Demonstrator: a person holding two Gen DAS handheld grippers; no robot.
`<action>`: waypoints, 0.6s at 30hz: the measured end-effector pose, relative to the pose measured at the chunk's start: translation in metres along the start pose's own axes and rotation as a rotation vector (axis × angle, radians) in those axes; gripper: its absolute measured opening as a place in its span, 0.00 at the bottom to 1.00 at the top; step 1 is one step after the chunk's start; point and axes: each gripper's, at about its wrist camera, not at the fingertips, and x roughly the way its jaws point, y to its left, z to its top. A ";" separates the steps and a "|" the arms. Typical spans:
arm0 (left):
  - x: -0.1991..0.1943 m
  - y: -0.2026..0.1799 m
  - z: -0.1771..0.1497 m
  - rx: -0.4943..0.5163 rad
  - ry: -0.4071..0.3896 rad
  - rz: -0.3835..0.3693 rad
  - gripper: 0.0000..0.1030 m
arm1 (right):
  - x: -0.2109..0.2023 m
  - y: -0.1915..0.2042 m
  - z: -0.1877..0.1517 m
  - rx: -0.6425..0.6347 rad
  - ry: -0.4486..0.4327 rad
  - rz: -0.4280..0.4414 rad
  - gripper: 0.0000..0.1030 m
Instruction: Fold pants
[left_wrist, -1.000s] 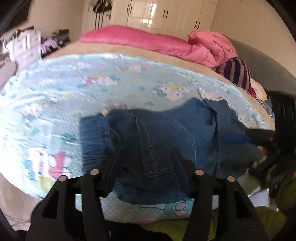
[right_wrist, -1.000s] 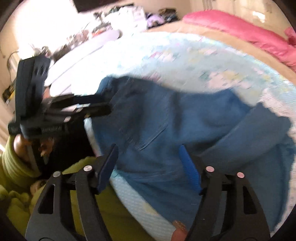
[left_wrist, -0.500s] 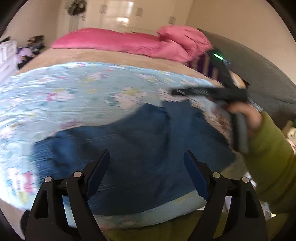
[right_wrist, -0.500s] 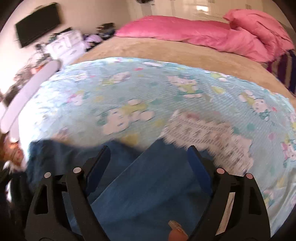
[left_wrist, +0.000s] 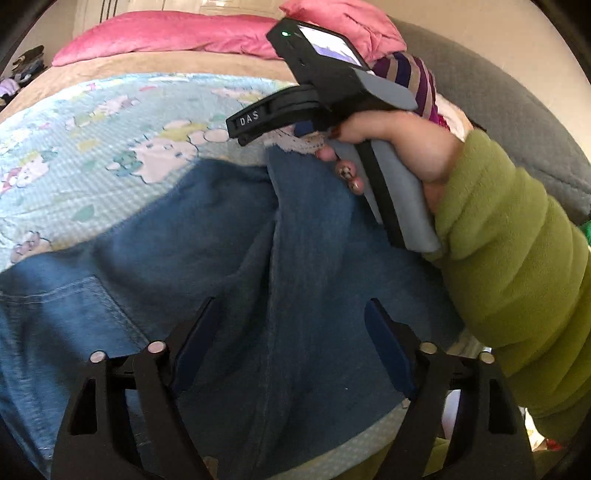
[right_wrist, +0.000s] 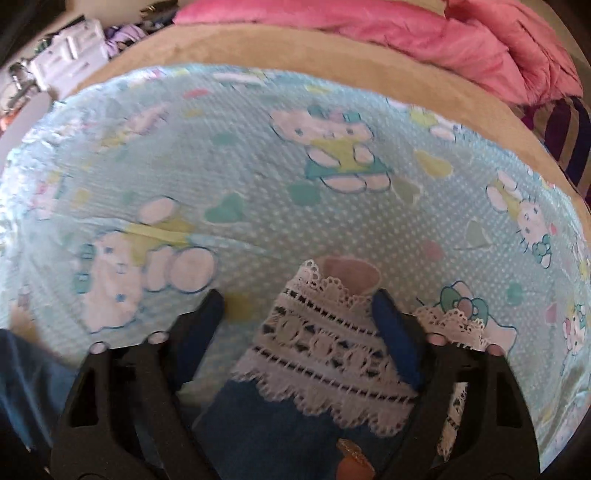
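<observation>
Your left gripper (left_wrist: 291, 343) hangs over the blue denim pants (left_wrist: 229, 266), its jaws spread wide with nothing between them; the cloth below lies spread on the pale blue cartoon-print blanket (left_wrist: 92, 147) that covers the bed. From the left wrist view you see a back pocket with pale stitching at the lower left, and a long fold of denim running up the middle toward the far edge. Your right hand (left_wrist: 399, 147), in a green fleece sleeve (left_wrist: 517, 277), grips the handle of the right gripper, whose black body shows at the upper right of that view, above the far end of a pant leg. In the right wrist view, the right gripper (right_wrist: 295, 314) has its jaws apart, and the white lace cuff (right_wrist: 325, 343) of a pant leg lies between the blue fingers (right_wrist: 395, 332); you cannot tell whether the pads touch the lace. A second bit of lace trim (right_wrist: 450, 325) shows just to the right of that finger. Pink bedding (right_wrist: 406, 29) is piled at the head of the bed, beyond a tan cover (right_wrist: 295, 51).
</observation>
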 end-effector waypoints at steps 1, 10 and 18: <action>0.003 0.000 -0.001 0.004 0.005 0.009 0.58 | -0.001 -0.003 -0.001 0.005 -0.013 0.004 0.50; 0.006 0.000 -0.001 0.012 -0.010 0.027 0.50 | -0.060 -0.047 -0.027 0.088 -0.156 0.117 0.09; -0.001 -0.006 -0.004 0.036 -0.029 0.053 0.45 | -0.136 -0.108 -0.090 0.199 -0.239 0.159 0.09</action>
